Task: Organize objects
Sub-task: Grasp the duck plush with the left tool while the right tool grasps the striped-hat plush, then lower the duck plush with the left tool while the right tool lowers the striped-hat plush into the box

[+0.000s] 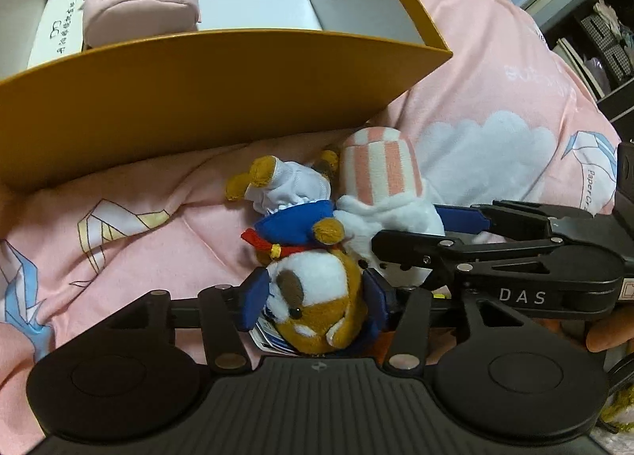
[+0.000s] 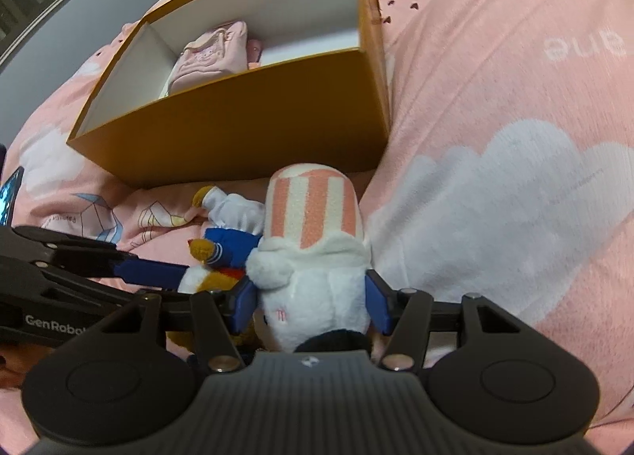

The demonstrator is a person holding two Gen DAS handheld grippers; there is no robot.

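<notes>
Between grippers and pink bedspread [image 2: 495, 98], box [image 1: 190, 98] wall; left gripper [image 1: 313, 296] astride bear [image 1: 313, 296], right gripper [image 2: 313, 300] clamping bunny [image 2: 313, 296].

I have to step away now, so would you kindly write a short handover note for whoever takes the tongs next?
Left tongs: around the brown dog plush's head; grip uncertain.
Right tongs: pads against the white plush in striped pants.
Both plushes lie side by side on the pink bedspread, before the orange box.
Done: pink pouch in the box.
Left: both plushes into the box.
</notes>
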